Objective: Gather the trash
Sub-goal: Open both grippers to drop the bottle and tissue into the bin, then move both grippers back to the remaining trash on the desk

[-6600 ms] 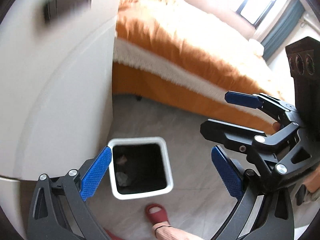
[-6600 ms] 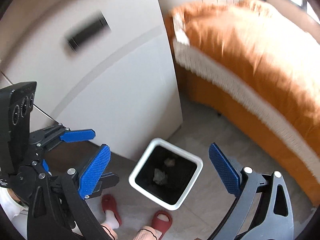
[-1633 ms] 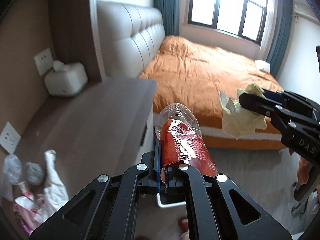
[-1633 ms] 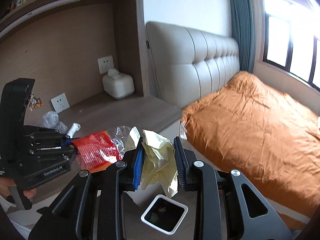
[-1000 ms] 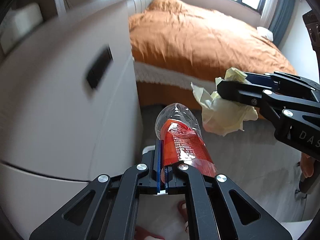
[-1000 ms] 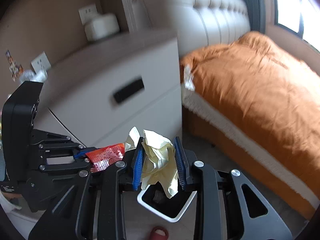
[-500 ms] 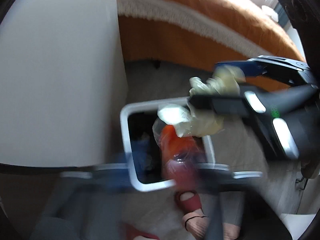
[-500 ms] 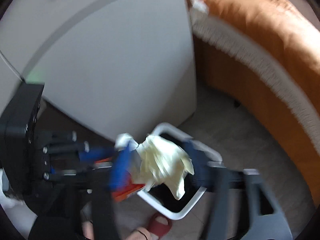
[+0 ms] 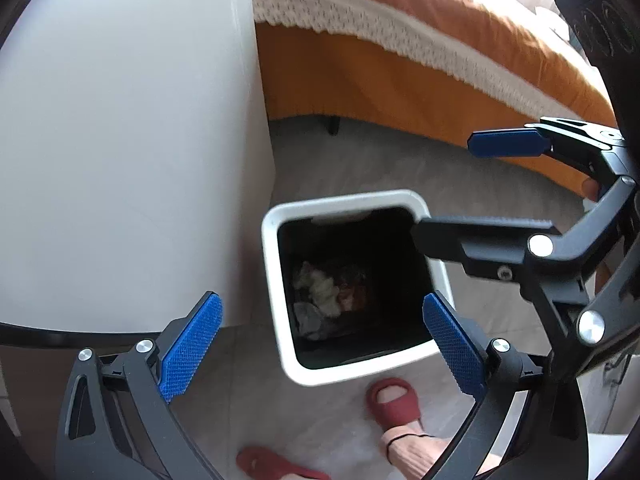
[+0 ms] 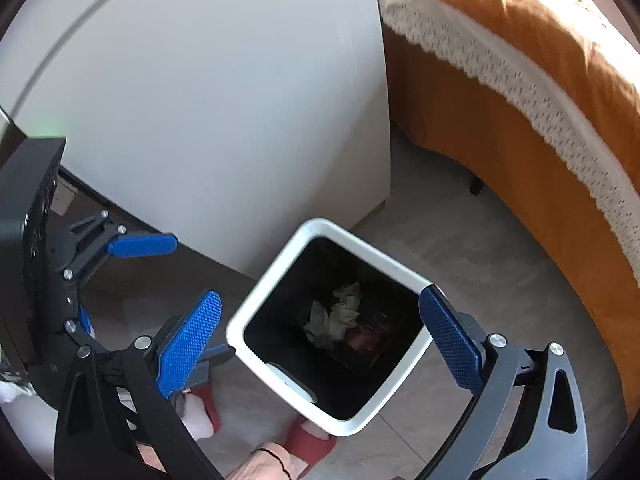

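A white square trash bin (image 9: 276,280) with a black inside stands on the floor beside the cabinet; it also shows in the right wrist view (image 10: 256,304). Crumpled pale paper (image 9: 322,288) and a red wrapper (image 9: 354,294) lie at its bottom, also seen in the right wrist view as paper (image 10: 344,312) and wrapper (image 10: 366,338). My left gripper (image 9: 320,346) is open and empty above the bin. My right gripper (image 10: 324,346) is open and empty above the bin too, and appears at the right in the left wrist view (image 9: 460,188).
A white cabinet side (image 9: 132,140) rises left of the bin. A bed with an orange cover (image 10: 540,92) and a lace trim runs along the right. The person's feet in red slippers (image 9: 394,400) stand just in front of the bin on the grey floor.
Both grippers swung down from the cabinet top to over the bin and opened. The red wrapper and the yellow paper have dropped from them into the bin.
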Demonstrator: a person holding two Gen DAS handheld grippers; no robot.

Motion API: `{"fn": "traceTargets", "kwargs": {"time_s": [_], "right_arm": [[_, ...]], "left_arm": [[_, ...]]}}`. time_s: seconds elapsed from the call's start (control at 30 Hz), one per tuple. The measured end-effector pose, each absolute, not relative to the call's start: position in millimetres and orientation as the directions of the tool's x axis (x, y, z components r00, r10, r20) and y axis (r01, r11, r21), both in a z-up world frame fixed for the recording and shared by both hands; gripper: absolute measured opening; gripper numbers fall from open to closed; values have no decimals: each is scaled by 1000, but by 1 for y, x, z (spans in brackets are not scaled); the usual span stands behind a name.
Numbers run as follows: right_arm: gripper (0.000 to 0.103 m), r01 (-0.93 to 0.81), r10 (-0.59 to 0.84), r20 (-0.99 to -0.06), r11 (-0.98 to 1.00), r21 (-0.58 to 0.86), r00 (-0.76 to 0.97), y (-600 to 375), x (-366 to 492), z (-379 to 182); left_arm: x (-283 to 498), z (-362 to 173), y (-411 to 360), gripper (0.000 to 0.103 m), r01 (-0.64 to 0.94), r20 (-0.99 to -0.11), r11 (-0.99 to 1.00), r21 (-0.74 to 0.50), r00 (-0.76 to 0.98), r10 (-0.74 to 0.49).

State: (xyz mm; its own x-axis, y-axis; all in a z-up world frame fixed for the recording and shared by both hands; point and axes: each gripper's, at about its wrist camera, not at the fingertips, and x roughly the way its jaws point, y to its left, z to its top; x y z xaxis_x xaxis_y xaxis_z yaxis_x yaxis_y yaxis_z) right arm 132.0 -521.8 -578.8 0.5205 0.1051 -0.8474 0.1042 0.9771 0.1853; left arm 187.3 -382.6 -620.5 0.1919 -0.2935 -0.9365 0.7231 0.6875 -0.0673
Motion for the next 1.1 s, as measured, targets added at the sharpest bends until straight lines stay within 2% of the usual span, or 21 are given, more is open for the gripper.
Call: {"fn": "traceTargets", "kwargs": {"time_s": [0.23, 0.33, 0.7, 0.93, 1.1], "right_arm": [[99, 140, 81, -811, 970, 197, 579, -522, 122, -492], [99, 150, 35, -788, 976, 160, 614, -519, 113, -446], [99, 100, 18, -661, 985, 140, 751, -487, 97, -288], [99, -15, 87, -552, 991, 134, 829, -445, 96, -210], [99, -118, 163, -505, 986, 119, 848, -407, 107, -177]], "left_arm": [[183, -540, -380, 98, 717, -916, 692, -83, 219, -337], [181, -502, -381, 98, 714, -902, 695, -89, 238, -361], [173, -320, -348, 98, 671, -788, 721, -174, 344, -511], [160, -238, -299, 98, 589, -728, 789, -174, 463, -506], [154, -192, -244, 98, 492, -689, 862, -121, 584, -430]]}}
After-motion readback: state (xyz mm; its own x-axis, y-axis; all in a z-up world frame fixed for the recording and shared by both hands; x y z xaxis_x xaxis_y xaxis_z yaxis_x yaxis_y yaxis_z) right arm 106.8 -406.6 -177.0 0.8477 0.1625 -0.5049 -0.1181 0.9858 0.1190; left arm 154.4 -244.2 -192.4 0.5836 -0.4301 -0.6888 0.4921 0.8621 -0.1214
